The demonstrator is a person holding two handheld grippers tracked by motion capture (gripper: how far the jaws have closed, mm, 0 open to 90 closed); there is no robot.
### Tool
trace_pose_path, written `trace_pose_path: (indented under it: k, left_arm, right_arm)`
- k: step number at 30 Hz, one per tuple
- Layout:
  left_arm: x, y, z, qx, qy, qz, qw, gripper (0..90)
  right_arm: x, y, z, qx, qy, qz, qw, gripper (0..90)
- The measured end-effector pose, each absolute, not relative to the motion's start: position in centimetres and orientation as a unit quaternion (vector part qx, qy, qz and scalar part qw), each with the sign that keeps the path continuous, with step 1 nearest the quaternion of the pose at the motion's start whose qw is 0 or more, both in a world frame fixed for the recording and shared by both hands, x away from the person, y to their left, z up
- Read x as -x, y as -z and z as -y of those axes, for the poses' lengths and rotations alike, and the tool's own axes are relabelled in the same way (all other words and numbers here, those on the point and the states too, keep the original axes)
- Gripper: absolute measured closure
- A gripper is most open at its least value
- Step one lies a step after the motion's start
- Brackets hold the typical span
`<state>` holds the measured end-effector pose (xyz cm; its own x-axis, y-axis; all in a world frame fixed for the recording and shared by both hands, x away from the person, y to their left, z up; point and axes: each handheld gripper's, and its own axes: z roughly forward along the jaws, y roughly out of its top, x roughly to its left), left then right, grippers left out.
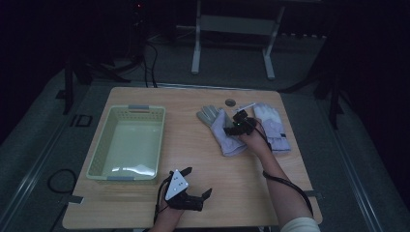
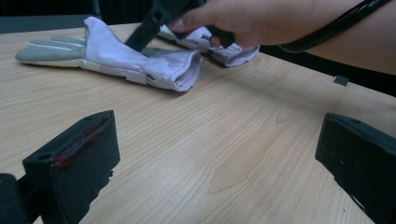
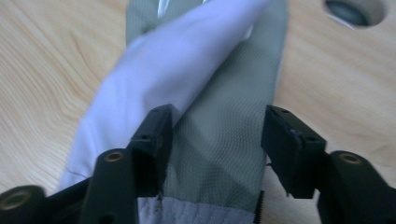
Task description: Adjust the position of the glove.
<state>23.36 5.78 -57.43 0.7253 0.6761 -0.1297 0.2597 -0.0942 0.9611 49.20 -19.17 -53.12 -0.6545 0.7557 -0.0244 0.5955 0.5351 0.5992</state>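
Two pale lilac gloves with grey palms lie on the wooden table. The left glove [image 1: 222,133] [image 2: 116,51] [image 3: 224,84] is folded over itself, and the right glove [image 1: 273,128] [image 2: 229,53] lies flat beside it. My right gripper [image 1: 237,121] [image 3: 217,135] points down onto the left glove, its jaws open on either side of the grey fabric, which is not pinched. Near the table's front edge my left gripper [image 1: 199,181] [image 2: 215,154] stands open and wide over bare wood, with nothing between its jaws.
A pale green plastic basket [image 1: 99,145] stands on the left half of the table. A round cable hole [image 1: 230,102] [image 3: 355,9] sits near the far edge, just beyond the gloves. A cable trails along the right forearm [image 1: 285,186].
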Motion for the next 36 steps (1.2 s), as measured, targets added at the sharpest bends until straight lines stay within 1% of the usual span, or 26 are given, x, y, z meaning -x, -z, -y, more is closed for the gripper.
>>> trace_pose_path:
  k: [4,7,12,14,17,18,21,25,27,33,36]
  left_arm:
    - [-23.4,57.4,-5.8,-0.719,-0.176,-0.325,0.589,0.0]
    - [-23.3,57.4,-5.8,-0.719,-0.177,-0.325,0.588,0.0]
    - [-23.3,57.4,-5.7,-0.719,-0.177,-0.325,0.588,0.0]
    - [-23.3,57.4,-5.8,-0.719,-0.177,-0.325,0.588,0.0]
    - [-23.3,57.4,-5.8,-0.719,-0.177,-0.326,0.588,0.0]
    - [-23.3,57.4,-5.8,-0.719,-0.177,-0.326,0.588,0.0]
    - [-23.4,57.4,-5.8,-0.719,-0.176,-0.326,0.588,0.0]
    - [-23.3,57.4,-5.8,-0.719,-0.177,-0.325,0.588,0.0]
    - [-23.3,57.4,-5.8,-0.719,-0.177,-0.325,0.588,0.0]
    - [-23.3,57.4,-5.8,-0.719,-0.177,-0.326,0.588,0.0]
    - [-23.3,57.4,-5.7,-0.719,-0.181,-0.326,0.587,0.0]
  right_arm:
    - [-49.3,53.9,19.1,-0.389,-0.278,-0.868,0.135,48.0]
    - [-49.2,54.1,19.2,-0.373,-0.278,-0.875,0.137,54.2]
    - [-49.0,54.0,18.9,-0.362,-0.275,-0.88,0.137,72.1]
    - [-48.9,53.9,18.6,-0.367,-0.27,-0.879,0.14,77.2]
    - [-48.8,53.8,18.7,-0.396,-0.281,-0.864,0.133,83.4]
    - [-48.7,53.7,18.7,-0.403,-0.285,-0.859,0.136,84.6]
    - [-48.2,53.2,19.0,-0.434,-0.31,-0.837,0.125,85.7]
    - [-46.9,52.0,19.1,-0.462,-0.336,-0.809,0.139,86.0]
    - [-46.0,51.4,19.2,-0.469,-0.349,-0.796,0.154,85.9]
    - [-43.1,49.7,19.8,-0.51,-0.392,-0.751,0.151,86.0]
    - [-41.5,48.5,19.5,-0.516,-0.404,-0.738,0.162,86.0]
